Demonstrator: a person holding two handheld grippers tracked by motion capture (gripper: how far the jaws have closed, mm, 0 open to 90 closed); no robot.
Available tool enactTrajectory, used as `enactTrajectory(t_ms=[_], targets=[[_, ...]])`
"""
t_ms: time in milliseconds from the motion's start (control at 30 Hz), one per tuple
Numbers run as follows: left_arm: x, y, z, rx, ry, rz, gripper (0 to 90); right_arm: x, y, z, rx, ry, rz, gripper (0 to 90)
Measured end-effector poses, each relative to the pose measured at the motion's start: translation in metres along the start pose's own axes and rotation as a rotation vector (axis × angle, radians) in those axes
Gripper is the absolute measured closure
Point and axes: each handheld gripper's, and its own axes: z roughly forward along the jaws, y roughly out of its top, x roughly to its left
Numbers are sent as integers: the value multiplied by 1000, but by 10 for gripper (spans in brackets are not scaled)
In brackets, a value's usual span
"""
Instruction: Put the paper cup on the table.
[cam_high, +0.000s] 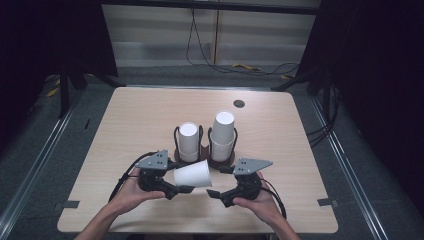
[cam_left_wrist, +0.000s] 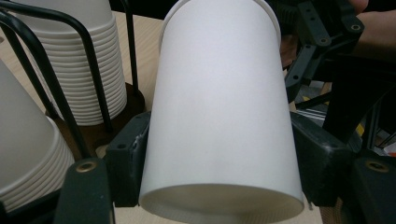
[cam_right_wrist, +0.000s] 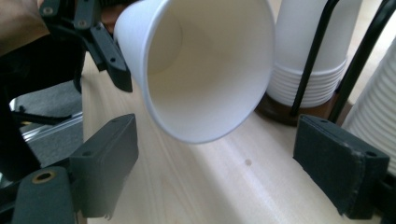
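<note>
A single white paper cup (cam_high: 192, 174) lies on its side above the table, and my left gripper (cam_high: 181, 178) is shut on it. In the left gripper view both pads (cam_left_wrist: 130, 154) press the cup's (cam_left_wrist: 219, 93) wall near its base end. The cup's open mouth (cam_right_wrist: 205, 70) faces my right gripper (cam_right_wrist: 224, 163), whose jaws stand wide apart below it with nothing between them. In the high view the right gripper (cam_high: 219, 182) sits just right of the cup. Behind them stand two stacks of cups, a shorter one (cam_high: 188, 141) and a taller one (cam_high: 223, 135), each in a black wire holder.
The wooden table (cam_high: 140, 115) has a round dark grommet (cam_high: 239, 103) near its far edge. Strips of dark tape (cam_high: 67, 204) mark the front corners. Cables lie on the floor behind the table. The wire holder's rods (cam_right_wrist: 313, 56) rise close to the right gripper.
</note>
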Motion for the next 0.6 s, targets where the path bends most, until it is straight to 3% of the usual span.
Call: enactTrajectory(t_ms=[267, 433, 600], targets=[[-2, -1, 4, -4, -21, -9, 308, -1, 5, -3, -80, 42, 15, 138], [-4, 0, 6, 0, -35, 2, 308, 0, 6, -1, -94, 49, 28, 138], [-7, 0, 9, 10, -53, 10, 309, -1, 8, 2, -101, 87, 27, 137]])
